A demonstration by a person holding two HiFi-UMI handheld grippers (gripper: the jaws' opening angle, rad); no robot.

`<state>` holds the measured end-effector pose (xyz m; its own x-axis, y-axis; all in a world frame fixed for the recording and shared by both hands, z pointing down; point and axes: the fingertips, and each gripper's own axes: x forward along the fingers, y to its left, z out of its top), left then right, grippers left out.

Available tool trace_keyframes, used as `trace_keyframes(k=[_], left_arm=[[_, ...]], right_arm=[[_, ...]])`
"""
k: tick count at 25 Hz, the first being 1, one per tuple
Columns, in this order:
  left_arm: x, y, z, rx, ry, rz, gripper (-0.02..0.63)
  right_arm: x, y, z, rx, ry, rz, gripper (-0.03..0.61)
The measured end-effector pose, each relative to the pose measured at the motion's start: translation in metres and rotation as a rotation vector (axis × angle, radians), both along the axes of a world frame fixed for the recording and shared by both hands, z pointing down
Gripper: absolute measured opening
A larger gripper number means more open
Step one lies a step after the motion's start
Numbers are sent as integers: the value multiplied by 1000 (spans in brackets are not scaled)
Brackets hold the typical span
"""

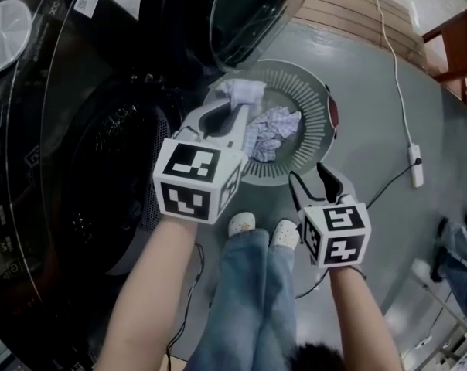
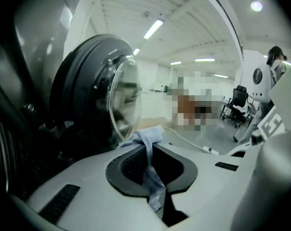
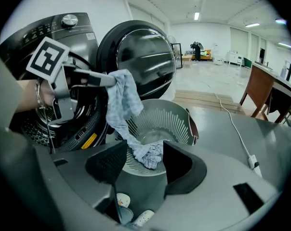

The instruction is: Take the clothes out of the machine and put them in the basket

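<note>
My left gripper (image 1: 230,108) is shut on a pale blue cloth (image 1: 247,91) and holds it up beside the round grey slatted basket (image 1: 317,91). In the left gripper view the cloth (image 2: 149,163) runs pinched between the shut jaws (image 2: 148,147). From the right gripper view this cloth (image 3: 122,96) hangs down into the basket (image 3: 182,112), where crumpled fabric (image 1: 270,134) lies. My right gripper (image 1: 311,178) hovers at the basket's near rim, open, with nothing between its fingers (image 3: 144,151). The black washing machine's drum opening (image 1: 114,168) is at the left.
The machine's round door (image 1: 249,14) stands open behind the basket. A white cable with a power strip (image 1: 415,165) crosses the grey floor at the right. My feet in pale shoes (image 1: 257,230) stand just before the basket. A brown desk (image 3: 261,83) is at the far right.
</note>
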<state>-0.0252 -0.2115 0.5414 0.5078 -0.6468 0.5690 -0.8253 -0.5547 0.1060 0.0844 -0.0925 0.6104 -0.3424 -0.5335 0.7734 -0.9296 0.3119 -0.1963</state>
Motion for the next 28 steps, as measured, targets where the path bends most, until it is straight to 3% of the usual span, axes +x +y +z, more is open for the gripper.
trace_keyframes(k=[4, 7, 9, 10, 12, 13, 20, 26, 28], left_arm=[[26, -13, -44, 44, 80, 37, 25], [34, -11, -42, 20, 59, 62, 26], [34, -3, -24, -39, 18, 72, 26], [33, 3, -13, -78, 1, 73, 51], [27, 15, 11, -152, -34, 62, 280], [21, 20, 21, -178, -56, 48, 313], [-51, 61, 76, -277, -229, -74, 330], [-129, 85, 86, -300, -313, -253, 336], [-158, 92, 82, -277, -377, -315, 337]], right_arm=[[7, -5, -9, 15, -2, 14, 232], [12, -6, -11, 19, -1, 24, 230], [14, -5, -11, 18, 0, 28, 230], [15, -4, -10, 16, 0, 28, 230], [16, -1, -8, 11, 3, 24, 229], [17, 1, -6, 8, 5, 22, 229], [3, 5, 5, -15, 3, -4, 229], [-35, 1, 7, -20, -4, -80, 227], [-51, -2, 7, -17, -6, -117, 229]])
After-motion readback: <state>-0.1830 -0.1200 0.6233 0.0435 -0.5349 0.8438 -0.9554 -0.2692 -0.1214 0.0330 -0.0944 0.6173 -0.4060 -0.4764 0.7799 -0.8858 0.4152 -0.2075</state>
